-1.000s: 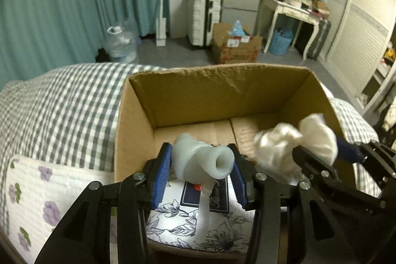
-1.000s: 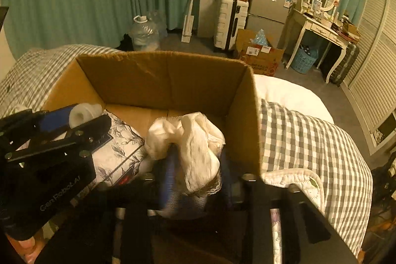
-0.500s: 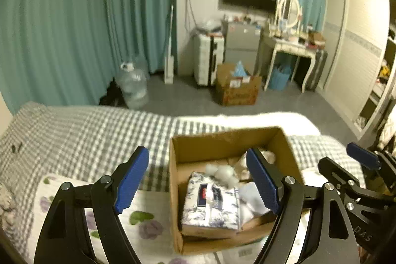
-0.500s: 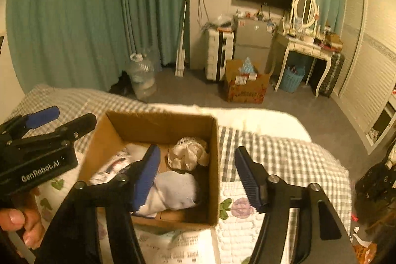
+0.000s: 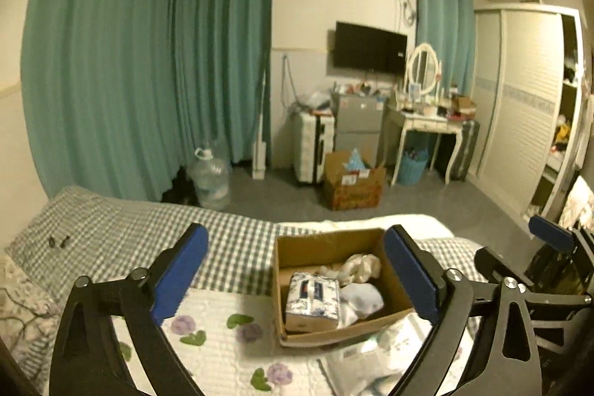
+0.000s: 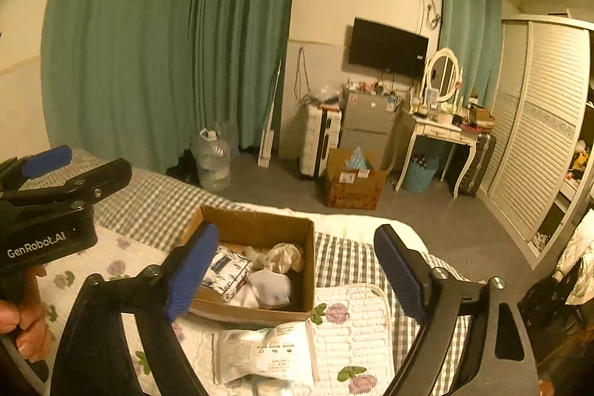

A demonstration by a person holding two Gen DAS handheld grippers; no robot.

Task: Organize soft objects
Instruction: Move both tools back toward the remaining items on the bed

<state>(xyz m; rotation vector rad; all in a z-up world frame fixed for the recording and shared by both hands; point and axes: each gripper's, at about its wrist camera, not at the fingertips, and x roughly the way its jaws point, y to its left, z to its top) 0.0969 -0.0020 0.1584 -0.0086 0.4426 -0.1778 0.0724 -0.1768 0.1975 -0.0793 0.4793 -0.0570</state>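
A brown cardboard box (image 5: 326, 242) (image 6: 260, 223) sits on the bed. Inside lie a floral tissue pack (image 5: 312, 295) (image 6: 226, 270), a crumpled cream cloth (image 5: 362, 266) (image 6: 286, 257) and a pale white bundle (image 5: 362, 297) (image 6: 271, 286). My left gripper (image 5: 297, 273) hangs well above and short of the box, its jaws opening wide with nothing between them. My right gripper (image 6: 293, 270) is likewise high above the box, jaws opening and empty. Each gripper shows at the edge of the other's view.
A white plastic packet (image 6: 267, 353) (image 5: 375, 355) lies on the floral quilt (image 6: 356, 314) in front of the box. Checked bedding (image 5: 122, 232) stretches left. Beyond the bed are a water jug (image 5: 209, 179), another carton (image 5: 352, 184), a dressing table (image 5: 427, 125) and a wardrobe (image 5: 519, 121).
Both grippers let go of their soft items, which now lie in the box. Both jaws spread wide and both hands rose and pulled back, so the box looks much smaller.
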